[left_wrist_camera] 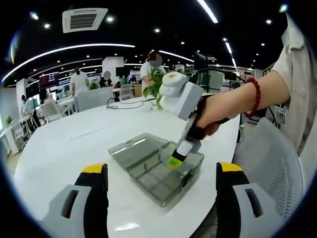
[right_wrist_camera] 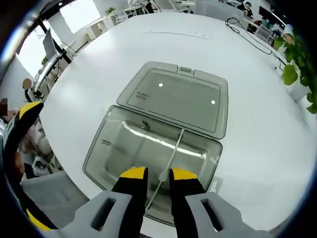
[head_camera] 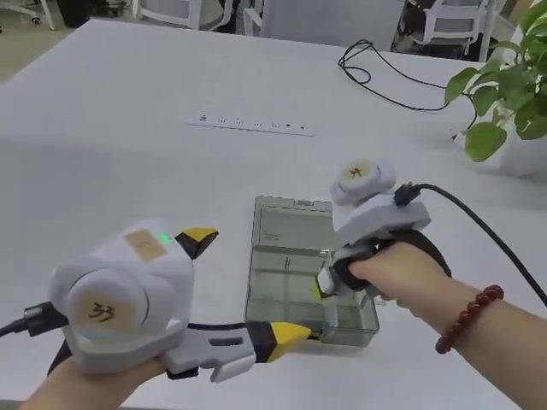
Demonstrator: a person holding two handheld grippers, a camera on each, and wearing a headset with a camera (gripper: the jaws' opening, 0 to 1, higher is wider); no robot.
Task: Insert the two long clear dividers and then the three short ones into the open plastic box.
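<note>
Plastic box (head_camera: 278, 295) lies open on the table (head_camera: 128, 128), lid (head_camera: 295, 224) flat on its far side. Right gripper (right_wrist_camera: 158, 173) pinches a clear divider (right_wrist_camera: 173, 151) standing inside the box. Left gripper (left_wrist_camera: 161, 168) hangs near-left, jaws wide apart.

white table (head_camera: 102, 128) | open box (head_camera: 291, 229) | power strip (head_camera: 252, 125) | black cable (head_camera: 342, 64) | potted plant (head_camera: 500, 85)

We log an open-plan office: big white worktable (head_camera: 128, 102), white swivel chairs (head_camera: 181, 10) beyond the table, long ceiling strip lights (left_wrist_camera: 74, 48) and square white air vent (left_wrist_camera: 85, 19) above it.
</note>
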